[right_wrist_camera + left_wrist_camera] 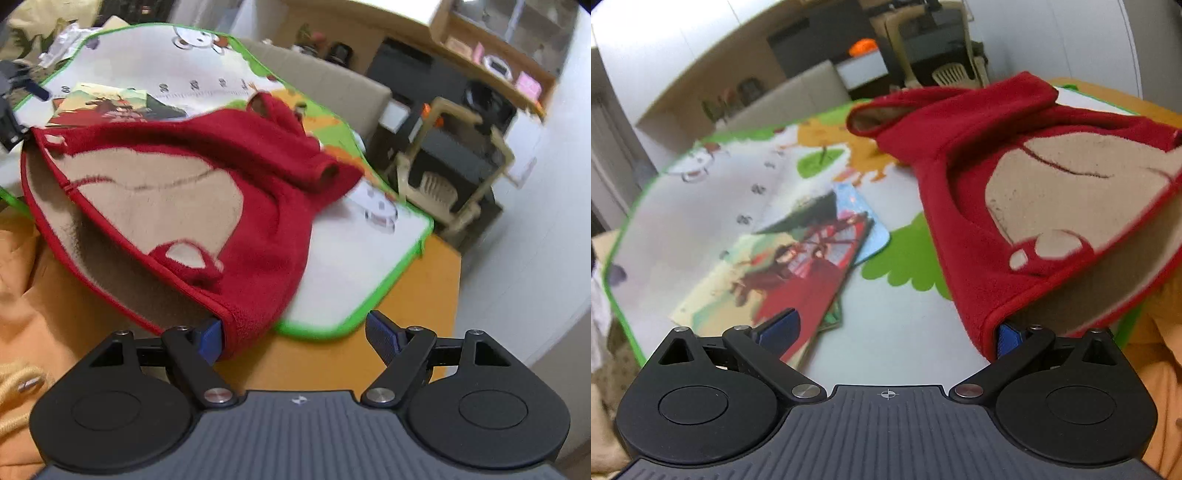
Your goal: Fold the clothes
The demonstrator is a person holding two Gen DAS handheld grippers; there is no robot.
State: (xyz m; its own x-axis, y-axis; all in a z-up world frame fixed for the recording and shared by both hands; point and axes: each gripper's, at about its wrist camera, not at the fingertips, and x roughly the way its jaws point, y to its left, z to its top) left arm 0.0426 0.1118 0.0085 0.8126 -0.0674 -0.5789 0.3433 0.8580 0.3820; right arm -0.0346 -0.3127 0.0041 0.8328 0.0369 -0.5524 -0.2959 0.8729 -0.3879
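Red fleece, one garment (964, 177) with a beige panel, is being draped over a green-edged printed mat (701, 221) on the orange surface (325, 362). Two grippers are being observed: the left gripper (892, 332) and right gripper (295, 332), jaws spread, each with one blue pad touching the hem. One illustrated booklet (783, 273) is lying flat beside the garment.

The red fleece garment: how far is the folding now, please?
Done: the red fleece garment lies on the play mat, its hem raised. No finished fold shows.
In hand: both jaws stand wide; one finger of the left gripper and one finger of the right gripper touch the hem corners.
Left: the sleeves and body.
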